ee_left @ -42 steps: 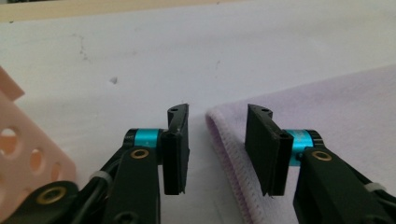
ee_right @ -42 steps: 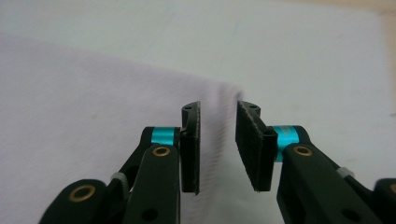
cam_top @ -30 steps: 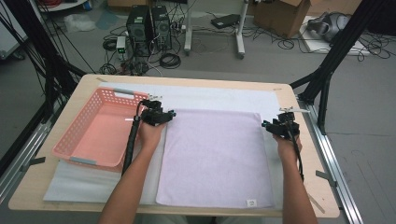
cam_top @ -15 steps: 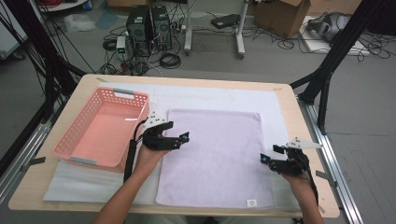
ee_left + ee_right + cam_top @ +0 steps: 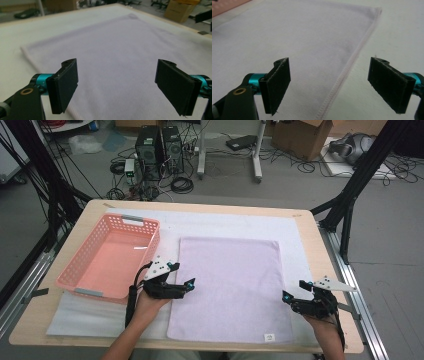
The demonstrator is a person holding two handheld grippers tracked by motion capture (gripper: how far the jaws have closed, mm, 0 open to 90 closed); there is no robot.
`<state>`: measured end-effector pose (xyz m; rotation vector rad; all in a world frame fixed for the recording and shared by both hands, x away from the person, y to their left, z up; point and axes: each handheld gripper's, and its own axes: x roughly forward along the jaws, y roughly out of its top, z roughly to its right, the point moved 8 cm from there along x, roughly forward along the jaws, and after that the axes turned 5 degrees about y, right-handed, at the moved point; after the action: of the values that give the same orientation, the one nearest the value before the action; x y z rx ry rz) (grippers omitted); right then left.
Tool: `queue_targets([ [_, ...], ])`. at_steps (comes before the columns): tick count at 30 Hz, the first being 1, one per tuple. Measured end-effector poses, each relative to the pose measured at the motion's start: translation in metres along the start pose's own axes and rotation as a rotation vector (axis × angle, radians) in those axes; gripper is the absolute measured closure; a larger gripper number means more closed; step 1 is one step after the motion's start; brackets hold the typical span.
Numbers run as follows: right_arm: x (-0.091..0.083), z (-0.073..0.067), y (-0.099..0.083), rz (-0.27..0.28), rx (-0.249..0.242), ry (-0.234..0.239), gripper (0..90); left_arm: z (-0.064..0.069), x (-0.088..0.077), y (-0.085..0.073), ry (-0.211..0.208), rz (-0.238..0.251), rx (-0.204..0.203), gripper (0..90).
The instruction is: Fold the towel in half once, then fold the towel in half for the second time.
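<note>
Lying flat on a white mat (image 5: pixel 220 222) at the middle of the counter (image 5: pixel 327 270), a lilac towel (image 5: pixel 230 285) is seen spread out smooth, a small label at its near right corner. The left tongs (image 5: pixel 187 286) are held just over its left hem and the right tongs (image 5: pixel 289 299) at its right hem; both have just been opening and now stand wide apart with nothing gripped between the pads, the stitched hem running between the right pair in the right gripper view (image 5: pixel 329 82). A pink basket (image 5: pixel 150 251) is set just beside the towel's left edge, close behind the left hand (image 5: pixel 150 302); a small white slip is seen on its floor. Bare mat is left beyond the towel's far and right edges. Computer towers (image 5: pixel 160 150), cables and boxes are seen on the floor beyond the counter.
</note>
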<state>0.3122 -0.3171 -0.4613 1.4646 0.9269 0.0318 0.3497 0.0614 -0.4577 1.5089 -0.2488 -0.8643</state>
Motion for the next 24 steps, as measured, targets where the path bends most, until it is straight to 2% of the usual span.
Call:
queue_targets([
  [1,-0.002,0.0,0.001,0.005,0.014,-0.007,17.3,-0.001,-0.003,-0.003,0.015,0.012,-0.01,20.2],
  [2,-0.004,0.0,0.003,0.017,0.022,-0.008,17.2,-0.002,-0.006,-0.005,0.01,0.02,-0.015,19.8],
  [5,-0.005,0.001,0.004,0.028,0.014,-0.014,17.2,-0.006,-0.012,-0.003,0.025,0.022,-0.027,18.9],
  [6,-0.004,0.002,0.003,0.023,0.016,-0.023,17.3,-0.007,-0.014,-0.003,0.031,0.029,-0.025,19.1],
  [9,0.001,0.005,0.007,0.029,0.025,-0.023,17.2,-0.01,-0.02,-0.007,0.045,0.008,-0.008,19.4],
  [13,0.01,0.002,0.01,0.019,0.017,-0.003,17.5,-0.015,-0.027,-0.005,0.074,0.035,-0.032,18.7],
  [18,0.012,0.005,0.013,0.024,0.017,0.0,17.6,-0.017,-0.023,-0.004,0.067,0.043,-0.048,17.9],
  [20,0.014,0.006,0.013,0.024,0.023,0.001,17.7,-0.017,-0.02,-0.002,0.054,0.05,-0.072,17.8],
  [24,0.019,0.006,0.014,0.01,0.027,0.017,19.5,-0.016,-0.009,0.006,0.038,0.046,-0.088,18.0],
])
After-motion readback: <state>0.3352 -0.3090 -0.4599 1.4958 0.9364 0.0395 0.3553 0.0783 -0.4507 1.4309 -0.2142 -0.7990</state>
